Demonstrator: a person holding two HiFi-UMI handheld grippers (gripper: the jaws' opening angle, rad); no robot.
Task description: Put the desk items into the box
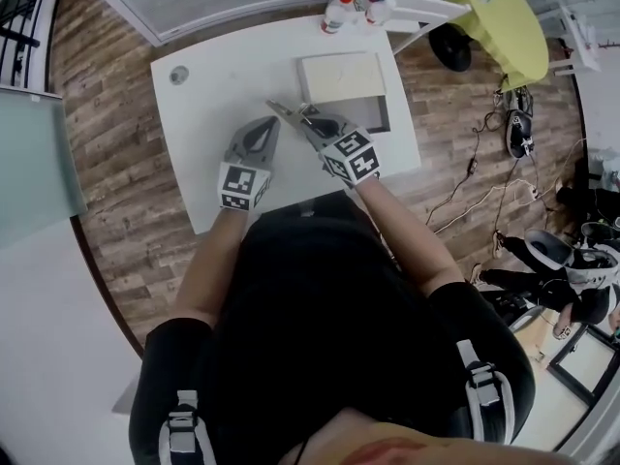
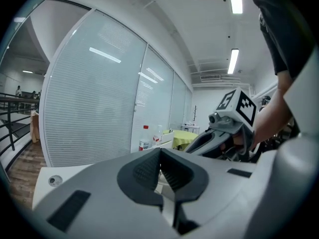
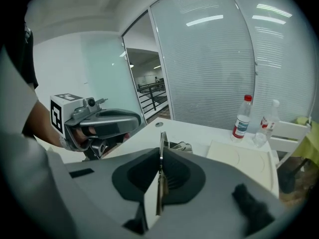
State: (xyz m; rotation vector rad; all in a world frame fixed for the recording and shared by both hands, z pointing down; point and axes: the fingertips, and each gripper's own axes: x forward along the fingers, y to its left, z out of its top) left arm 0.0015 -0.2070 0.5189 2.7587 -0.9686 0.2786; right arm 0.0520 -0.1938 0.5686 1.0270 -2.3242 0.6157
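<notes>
A white desk bears a cream box whose dark open part faces the near right corner. My right gripper hovers just left of the box, shut on a thin metal tool, perhaps scissors. In the right gripper view the tool's flat blade stands edge-on between the pads, with metal loops past the tips and the box to the right. My left gripper hangs beside it over the desk, shut, with nothing between its pads.
Two bottles stand at the desk's far edge beside a white shelf. A cable hole marks the far left corner. A yellow-green table and cables lie to the right, over wood flooring.
</notes>
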